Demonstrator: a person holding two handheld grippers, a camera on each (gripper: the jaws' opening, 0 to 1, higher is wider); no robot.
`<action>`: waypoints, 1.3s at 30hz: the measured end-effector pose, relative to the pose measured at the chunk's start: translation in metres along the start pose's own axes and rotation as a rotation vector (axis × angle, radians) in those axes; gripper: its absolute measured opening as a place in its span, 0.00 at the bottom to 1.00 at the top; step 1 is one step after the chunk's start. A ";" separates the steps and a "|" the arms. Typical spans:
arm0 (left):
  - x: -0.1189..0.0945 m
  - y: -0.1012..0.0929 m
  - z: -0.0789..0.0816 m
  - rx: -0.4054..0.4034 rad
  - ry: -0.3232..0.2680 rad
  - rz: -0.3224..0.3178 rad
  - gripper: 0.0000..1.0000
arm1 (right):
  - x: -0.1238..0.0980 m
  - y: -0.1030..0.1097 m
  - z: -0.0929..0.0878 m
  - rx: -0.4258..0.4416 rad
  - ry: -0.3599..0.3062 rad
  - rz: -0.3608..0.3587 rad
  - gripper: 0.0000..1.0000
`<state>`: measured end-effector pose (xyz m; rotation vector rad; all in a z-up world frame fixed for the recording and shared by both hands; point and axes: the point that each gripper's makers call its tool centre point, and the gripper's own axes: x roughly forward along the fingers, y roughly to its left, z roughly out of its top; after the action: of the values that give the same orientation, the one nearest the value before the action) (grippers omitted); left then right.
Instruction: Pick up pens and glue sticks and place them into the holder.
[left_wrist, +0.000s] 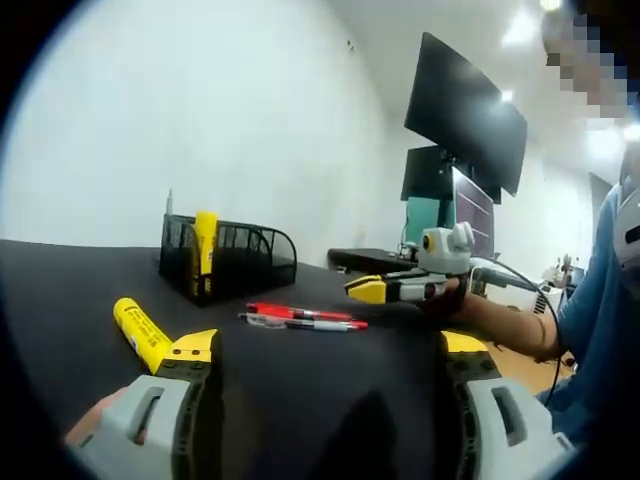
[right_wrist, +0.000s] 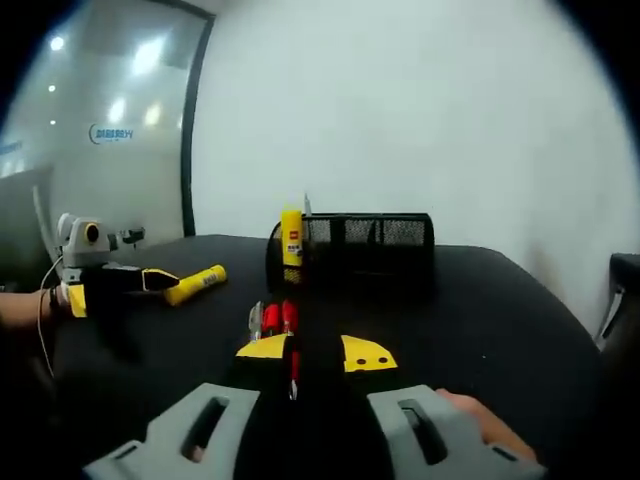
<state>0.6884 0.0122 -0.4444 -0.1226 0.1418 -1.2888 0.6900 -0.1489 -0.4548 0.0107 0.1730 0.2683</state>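
Two pens (left_wrist: 300, 318) lie near the holder (left_wrist: 240, 258).

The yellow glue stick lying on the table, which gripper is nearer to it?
Left. The left gripper has its jaw tip right beside the lying glue stick. The right gripper is farther off, over the red pens.

Desk (left_wrist: 60, 280) surface bare and open around the loose items. Mesh holder (left_wrist: 245, 255) stands at the far side near the wall, top open, one upright glue stick (left_wrist: 205, 245) in its end slot. Lying glue stick (left_wrist: 140, 330) just beside left claw (left_wrist: 330, 350); pens (left_wrist: 300, 318) between the claws. Monitors (left_wrist: 465, 130) stand off the desk's far end.
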 end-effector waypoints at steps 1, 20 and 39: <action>0.000 0.000 0.000 0.001 0.001 0.000 0.81 | 0.000 0.001 -0.002 0.001 0.004 0.004 0.15; 0.000 0.000 -0.001 -0.002 0.005 0.001 0.81 | 0.005 0.008 -0.017 0.065 0.089 0.119 0.13; 0.000 0.002 0.000 0.004 0.006 -0.001 0.80 | 0.006 0.013 -0.030 0.047 0.157 0.157 0.07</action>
<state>0.6899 0.0123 -0.4450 -0.1153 0.1440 -1.2901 0.6869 -0.1347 -0.4846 0.0501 0.3352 0.4221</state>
